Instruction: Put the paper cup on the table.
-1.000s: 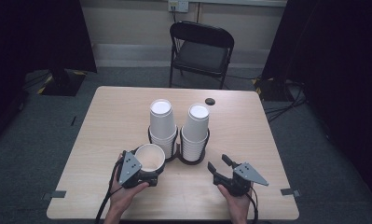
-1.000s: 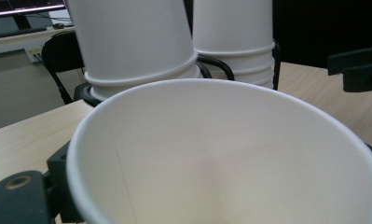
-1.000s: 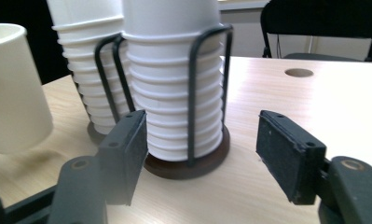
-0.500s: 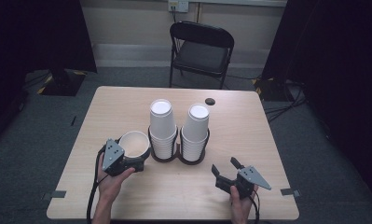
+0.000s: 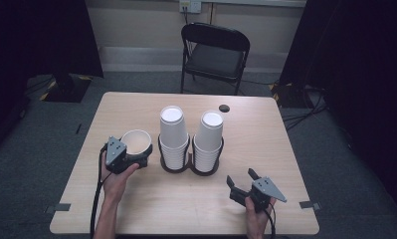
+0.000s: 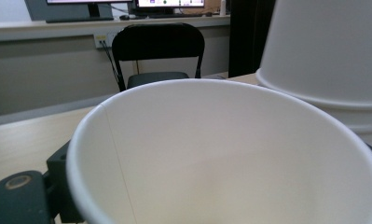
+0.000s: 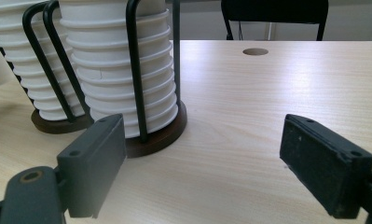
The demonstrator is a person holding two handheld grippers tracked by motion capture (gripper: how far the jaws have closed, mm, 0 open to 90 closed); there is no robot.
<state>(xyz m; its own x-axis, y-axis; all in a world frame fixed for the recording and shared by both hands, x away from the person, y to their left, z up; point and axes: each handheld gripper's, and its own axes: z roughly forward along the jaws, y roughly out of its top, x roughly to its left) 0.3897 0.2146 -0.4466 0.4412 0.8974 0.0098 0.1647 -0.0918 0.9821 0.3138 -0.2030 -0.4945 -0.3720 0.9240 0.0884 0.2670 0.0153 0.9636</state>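
Observation:
A single white paper cup [image 5: 136,141], mouth up, sits in my left gripper [image 5: 142,158], which is shut on its lower wall left of the cup holder. In the left gripper view the cup's open mouth [image 6: 221,154] hides most of both jaws; part of one finger [image 6: 58,186] shows at lower left. Two stacks of upside-down white cups [image 5: 172,130] [image 5: 209,137] stand in a black wire holder [image 5: 190,167] at the table's middle. My right gripper [image 5: 242,178] is open near the front right, facing the holder [image 7: 155,135] with nothing between its fingers [image 7: 93,163].
The light wooden table [image 5: 265,144] has a round cable hole [image 5: 224,107] near its far edge. A black folding chair [image 5: 213,55] stands behind the table. Cables trail from both grippers toward the front edge.
My left gripper has carried the single cup leftward, from in front of the left stack to beside the holder. The right gripper has drawn back toward the front right edge.

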